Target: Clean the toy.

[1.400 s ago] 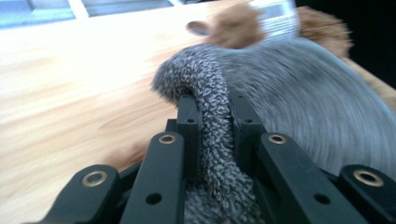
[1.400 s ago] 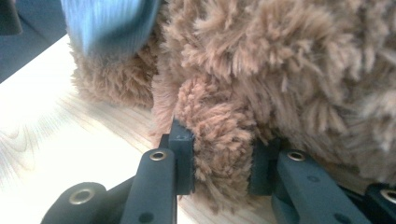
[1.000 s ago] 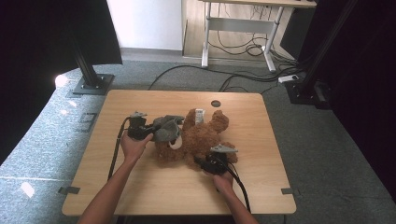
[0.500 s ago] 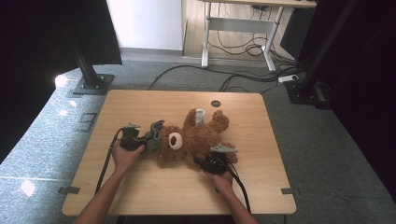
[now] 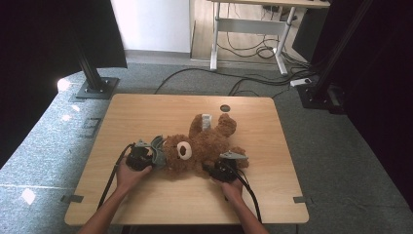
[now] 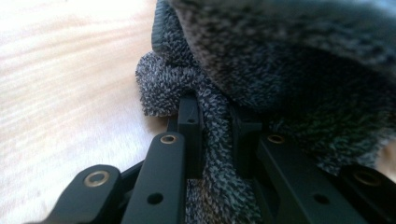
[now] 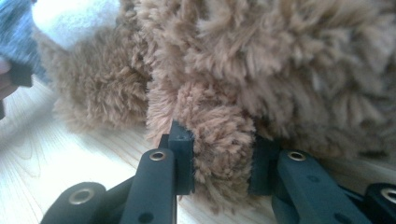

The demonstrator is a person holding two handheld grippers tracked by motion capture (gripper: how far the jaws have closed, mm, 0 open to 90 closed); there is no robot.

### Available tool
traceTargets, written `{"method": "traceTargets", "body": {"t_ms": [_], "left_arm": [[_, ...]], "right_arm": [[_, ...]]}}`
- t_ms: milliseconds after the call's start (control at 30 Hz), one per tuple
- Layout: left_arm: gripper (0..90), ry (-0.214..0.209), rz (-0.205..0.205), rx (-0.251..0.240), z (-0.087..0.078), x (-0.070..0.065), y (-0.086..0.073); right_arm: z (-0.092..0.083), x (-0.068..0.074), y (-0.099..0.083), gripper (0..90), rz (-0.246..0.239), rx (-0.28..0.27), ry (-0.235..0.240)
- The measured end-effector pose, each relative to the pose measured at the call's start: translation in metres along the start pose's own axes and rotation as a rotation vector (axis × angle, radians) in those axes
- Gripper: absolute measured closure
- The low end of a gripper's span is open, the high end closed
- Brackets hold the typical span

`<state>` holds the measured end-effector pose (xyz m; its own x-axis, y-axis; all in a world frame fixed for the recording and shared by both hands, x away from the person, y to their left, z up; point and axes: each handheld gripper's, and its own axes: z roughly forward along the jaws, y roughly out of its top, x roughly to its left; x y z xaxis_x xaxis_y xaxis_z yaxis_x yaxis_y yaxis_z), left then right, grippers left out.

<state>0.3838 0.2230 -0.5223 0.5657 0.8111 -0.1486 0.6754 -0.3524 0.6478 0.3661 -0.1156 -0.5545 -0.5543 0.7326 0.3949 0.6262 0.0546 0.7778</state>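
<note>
A brown teddy bear lies on its back in the middle of the wooden table, its white muzzle facing up. My left gripper sits at the left of the bear's head, shut on a grey terry cloth. In the left gripper view the cloth is pinched between the black jaws of the left gripper. My right gripper is at the bear's near side. In the right gripper view it is shut on a furry brown limb of the bear.
A white tag lies on the bear's far end. A round dark hole marks the table's far side. Black cables trail from both grippers toward the near edge. Stand bases and a desk frame stand on the floor beyond.
My left gripper has moved left, down and toward the near edge with the grey cloth, off the bear's head, and the bear's face now shows. The right gripper has stayed put.
</note>
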Motion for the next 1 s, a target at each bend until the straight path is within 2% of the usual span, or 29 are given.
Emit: {"method": "traceTargets", "body": {"t_ms": [133, 200, 267, 300, 400, 467, 533, 633, 733, 833, 900, 933, 1000], "left_arm": [[77.7, -0.035, 0.007, -0.003, -0.011, -0.002, -0.010], [77.5, -0.074, -0.022, -0.023, -0.019, -0.001, -0.016], [77.2, -0.088, -0.046, -0.055, -0.029, 0.001, -0.019], [77.2, -0.095, -0.061, -0.087, -0.037, 0.002, -0.019], [77.2, -0.130, -0.077, -0.159, -0.056, -0.002, -0.017], [77.3, -0.170, -0.064, -0.196, -0.065, -0.009, -0.014], [77.2, -0.204, -0.039, -0.220, -0.070, -0.022, -0.010], [77.0, -0.251, 0.009, -0.233, -0.066, -0.044, 0.003], [76.9, -0.249, 0.036, -0.226, -0.050, -0.057, 0.015], [77.3, -0.244, 0.032, -0.230, -0.027, -0.067, 0.026], [77.4, -0.240, 0.020, -0.250, -0.022, -0.071, 0.030], [77.5, -0.251, 0.017, -0.259, -0.021, -0.072, 0.032], [77.5, -0.305, 0.029, -0.262, -0.019, -0.076, 0.035]], "right_arm": [[0.000, 0.000, 0.000, 69.1, 0.004, 0.000, -0.002], [0.000, 0.000, 0.000, 69.1, 0.003, 0.000, -0.003], [0.000, 0.000, 0.000, 69.1, 0.003, -0.001, -0.003], [0.000, 0.000, 0.000, 69.1, 0.004, -0.001, -0.003], [0.000, 0.001, 0.000, 69.1, 0.005, -0.003, -0.006], [0.000, 0.002, 0.000, 69.1, 0.003, -0.003, -0.008], [0.001, 0.002, 0.000, 69.1, 0.003, -0.003, -0.007], [0.001, 0.003, -0.001, 69.1, 0.004, -0.006, -0.007], [0.002, 0.003, -0.001, 69.1, 0.004, -0.007, -0.007], [0.002, 0.004, -0.001, 69.1, 0.007, -0.007, 0.003], [0.003, 0.004, -0.001, 69.2, 0.017, -0.011, 0.008], [0.003, 0.004, -0.001, 69.2, 0.022, -0.015, 0.011], [0.004, 0.005, -0.001, 69.3, 0.029, -0.020, 0.015]]}}
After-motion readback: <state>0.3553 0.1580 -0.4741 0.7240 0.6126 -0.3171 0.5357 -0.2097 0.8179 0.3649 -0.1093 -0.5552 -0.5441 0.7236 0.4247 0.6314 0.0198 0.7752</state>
